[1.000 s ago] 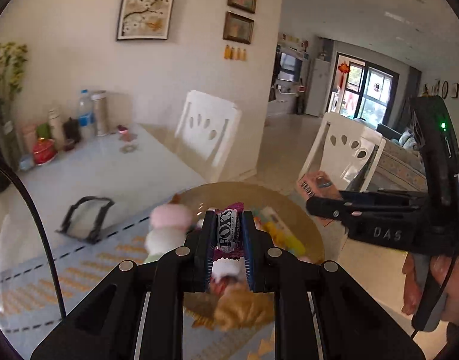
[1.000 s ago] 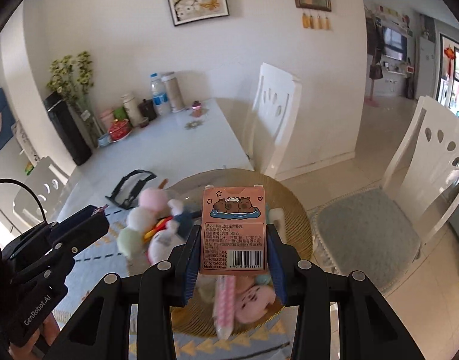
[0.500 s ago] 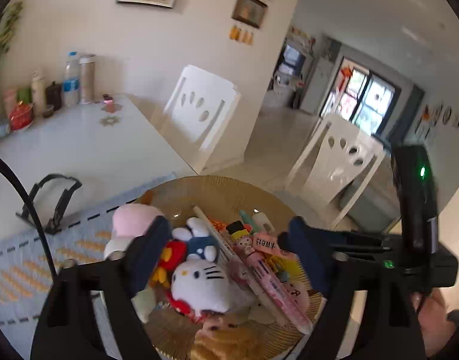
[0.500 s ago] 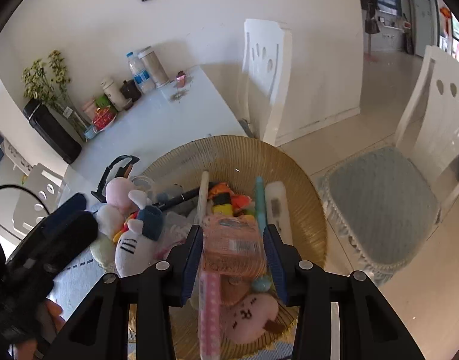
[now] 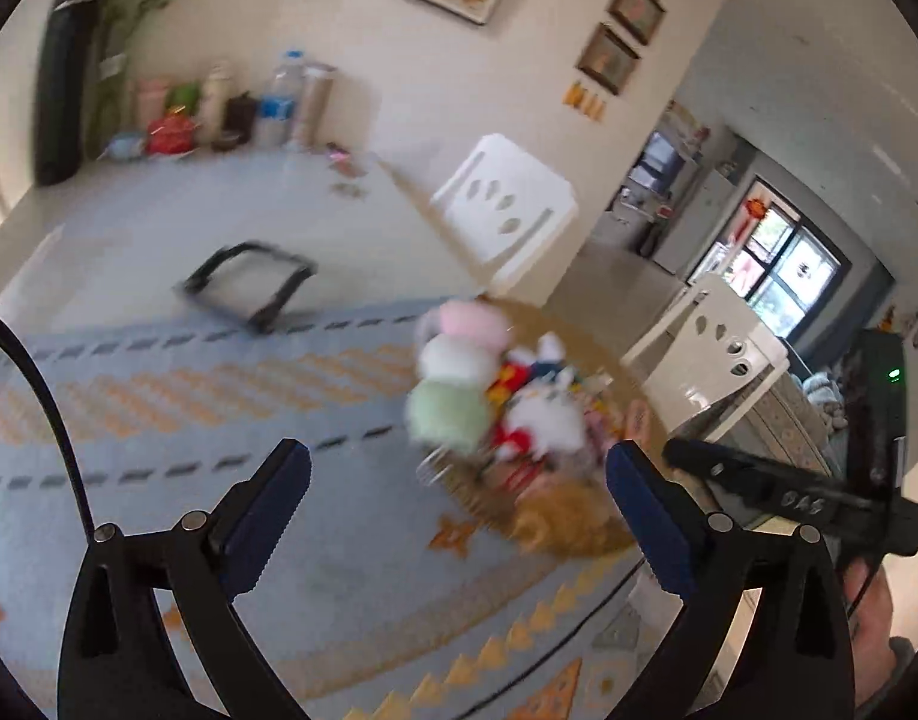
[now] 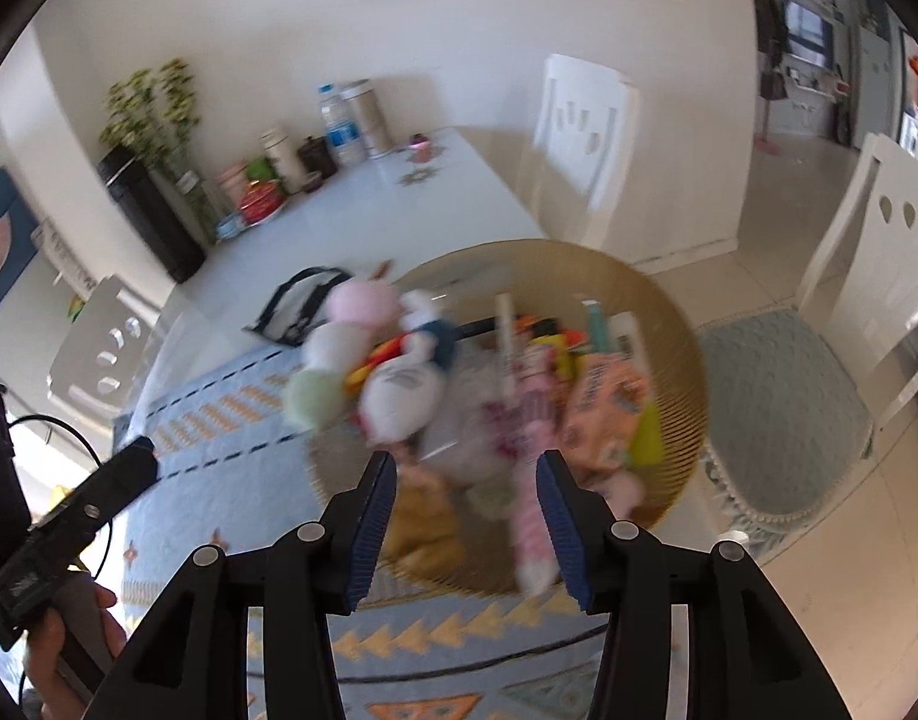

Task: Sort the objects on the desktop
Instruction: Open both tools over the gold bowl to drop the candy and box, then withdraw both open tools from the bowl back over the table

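A round woven basket (image 6: 675,306) sits at the table's right end, filled with plush toys (image 6: 393,390), pens and an orange box (image 6: 603,408). It also shows, blurred, in the left wrist view (image 5: 579,534) with the plush toys (image 5: 453,414) piled at its left side. My right gripper (image 6: 466,480) is open and empty, just above the basket's near side. My left gripper (image 5: 459,480) is open wide and empty, over the patterned mat (image 5: 219,396) to the left of the basket. The right gripper's body (image 5: 783,498) shows at the left view's right edge.
A black frame-like holder (image 5: 249,288) lies on the white table (image 5: 159,210) beyond the mat. Bottles, jars and a plant (image 6: 315,150) stand at the table's far end. White chairs (image 6: 585,114) stand around the table, one with a grey cushion (image 6: 783,396).
Both grippers opened: the left let go of the Fox's candy packet, the right let go of the orange box, which now lies in the basket. The left gripper swung left over the mat.
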